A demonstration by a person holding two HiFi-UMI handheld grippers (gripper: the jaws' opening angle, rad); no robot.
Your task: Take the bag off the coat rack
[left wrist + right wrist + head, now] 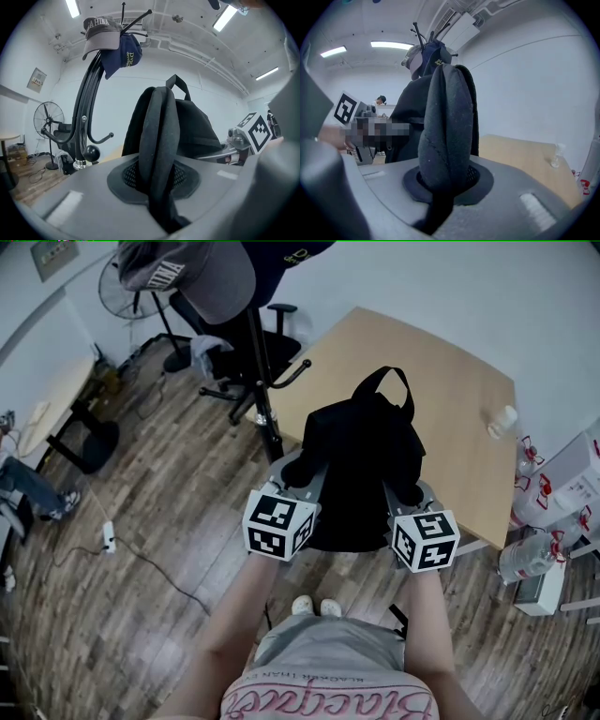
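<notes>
Bag: a black backpack (361,465) hangs in the air at the centre of the head view, between the two grippers. Its top loop stands free.
Left gripper (298,474): the jaws are nearly together and pinch one padded shoulder strap (159,140), which runs up between them.
Right gripper (405,493): the jaws are likewise almost closed and are clamped on the other shoulder strap (445,126).
Coat rack (258,371): a dark pole stands to the upper left of the bag. In the left gripper view the bag is apart from its hooks.
On the rack: a grey cap (187,273) and a navy cap (123,54) sit at the top.
Surface (459,381): a wooden top lies behind and to the right of the bag, with a small bottle (502,421) near its right edge.
Floor: dark wood planks (141,615), with an office chair (234,352) beyond the rack.
</notes>
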